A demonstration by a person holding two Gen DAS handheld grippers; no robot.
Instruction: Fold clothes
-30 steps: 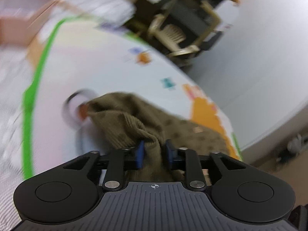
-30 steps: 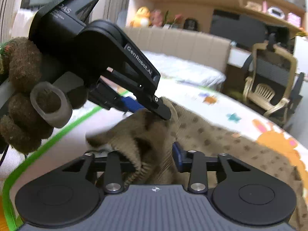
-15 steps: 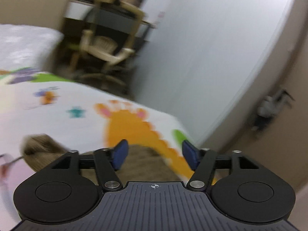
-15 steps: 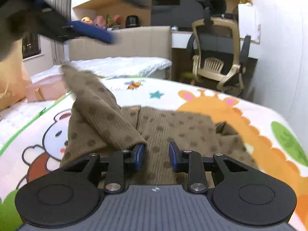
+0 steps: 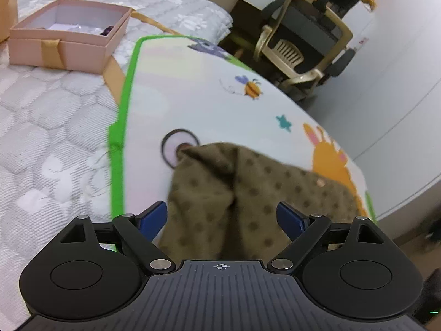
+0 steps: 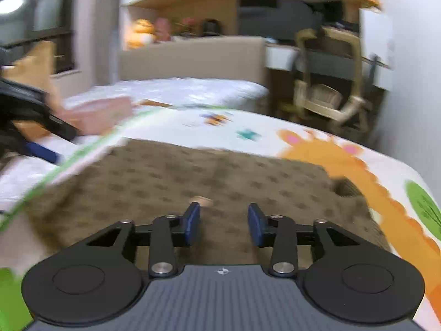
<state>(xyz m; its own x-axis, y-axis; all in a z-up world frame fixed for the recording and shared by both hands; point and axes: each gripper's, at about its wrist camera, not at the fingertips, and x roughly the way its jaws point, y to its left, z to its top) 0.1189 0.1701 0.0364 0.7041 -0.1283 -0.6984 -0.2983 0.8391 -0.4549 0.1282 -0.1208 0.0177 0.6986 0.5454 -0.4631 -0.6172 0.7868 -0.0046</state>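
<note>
An olive-brown knitted garment with darker dots (image 5: 248,193) lies on a cartoon-print play mat (image 5: 193,96). In the left wrist view one corner is folded over and ridges up the middle. My left gripper (image 5: 222,218) hovers just above it, jaws opening wide, blue pads clear of the cloth. In the right wrist view the garment (image 6: 179,182) spreads flat, blurred. My right gripper (image 6: 223,224) is low over its near edge, jaws opening, nothing pinched between the pads. The left gripper (image 6: 41,143) shows at that view's left edge.
A pink open box (image 5: 66,38) sits on the white quilted mattress (image 5: 46,138) left of the mat. A tan office chair (image 5: 297,47) and desk stand beyond the mat's far edge. A white wall (image 5: 399,82) runs along the right. Shelves with toys (image 6: 143,33) are behind.
Both grippers let go of the garment and opened. The raised fold dropped onto the mat. The left gripper swung right, then back over the garment's left part.
</note>
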